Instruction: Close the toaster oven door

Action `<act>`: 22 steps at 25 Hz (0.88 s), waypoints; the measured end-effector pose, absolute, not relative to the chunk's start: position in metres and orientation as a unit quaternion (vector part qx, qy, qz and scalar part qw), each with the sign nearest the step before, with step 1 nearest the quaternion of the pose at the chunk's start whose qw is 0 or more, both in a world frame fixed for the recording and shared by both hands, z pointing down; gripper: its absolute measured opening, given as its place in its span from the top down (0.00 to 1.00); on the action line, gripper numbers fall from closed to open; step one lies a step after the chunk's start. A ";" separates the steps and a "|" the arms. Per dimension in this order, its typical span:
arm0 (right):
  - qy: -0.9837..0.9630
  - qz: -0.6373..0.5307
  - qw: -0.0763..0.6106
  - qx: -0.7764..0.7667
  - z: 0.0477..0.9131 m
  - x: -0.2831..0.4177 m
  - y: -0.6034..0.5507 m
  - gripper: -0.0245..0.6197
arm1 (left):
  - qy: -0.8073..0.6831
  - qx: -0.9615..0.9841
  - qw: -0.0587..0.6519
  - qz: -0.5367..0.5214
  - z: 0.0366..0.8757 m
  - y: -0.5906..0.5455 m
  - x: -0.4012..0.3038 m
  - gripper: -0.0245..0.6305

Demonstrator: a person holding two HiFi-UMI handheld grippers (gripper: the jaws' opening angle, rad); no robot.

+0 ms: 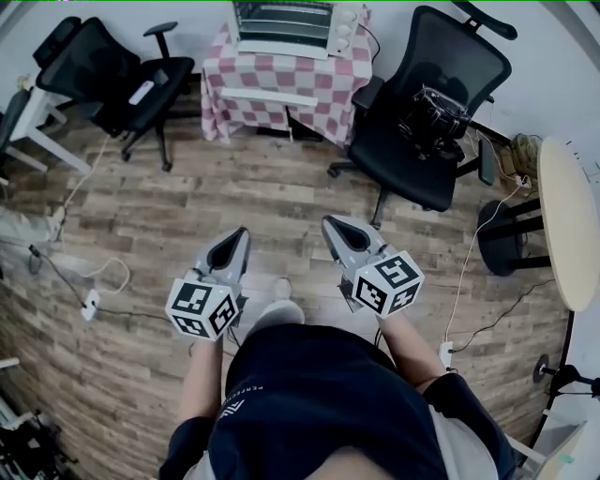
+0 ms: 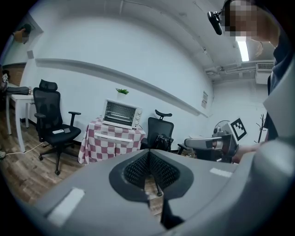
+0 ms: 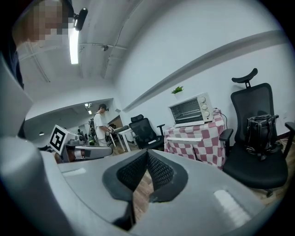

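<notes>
The white toaster oven [image 1: 286, 26] stands far ahead on a small table under a red-and-white checked cloth [image 1: 291, 75]; its wire rack shows through the front. A white bar [image 1: 270, 97] lies across the cloth below it, and I cannot tell from here how the door stands. My left gripper [image 1: 242, 232] and right gripper [image 1: 330, 223] hang side by side over the wooden floor, well short of the table, both shut with nothing between the jaws. The oven [image 2: 121, 113] sits above my left gripper [image 2: 148, 154] in the left gripper view. It [image 3: 191, 109] also stands beyond my right gripper [image 3: 146, 154].
A black office chair [image 1: 112, 70] stands left of the table. Another [image 1: 431, 122], right of it, carries a black bag [image 1: 436, 117]. A round table [image 1: 572, 225] is at the far right. Cables and a power strip [image 1: 91, 305] lie on the floor. A person [image 3: 100, 124] stands far off.
</notes>
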State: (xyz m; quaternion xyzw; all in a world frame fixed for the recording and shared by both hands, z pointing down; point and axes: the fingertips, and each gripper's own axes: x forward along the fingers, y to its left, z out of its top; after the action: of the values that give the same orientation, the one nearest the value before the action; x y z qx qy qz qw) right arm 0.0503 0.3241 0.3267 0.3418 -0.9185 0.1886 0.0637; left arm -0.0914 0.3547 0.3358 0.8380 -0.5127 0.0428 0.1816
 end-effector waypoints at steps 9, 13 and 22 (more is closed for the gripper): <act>-0.912 0.196 0.083 0.351 0.343 0.000 0.267 0.95 | -0.498 0.844 0.197 0.035 0.353 0.290 -0.138 0.94; -0.904 0.200 0.091 0.366 0.355 0.003 0.245 0.95 | -0.502 0.840 0.201 0.033 0.361 0.269 -0.145 0.94; -0.908 0.200 0.096 0.356 0.368 0.012 0.160 0.85 | -0.513 0.838 0.183 0.025 0.358 0.193 -0.140 0.94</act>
State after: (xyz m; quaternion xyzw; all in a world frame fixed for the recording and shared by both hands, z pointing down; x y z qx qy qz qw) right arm 0.0119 0.1602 0.3681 0.3561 -0.9077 0.2002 0.0958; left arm -0.1400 0.1933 0.3581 0.8382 -0.5130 0.0254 0.1833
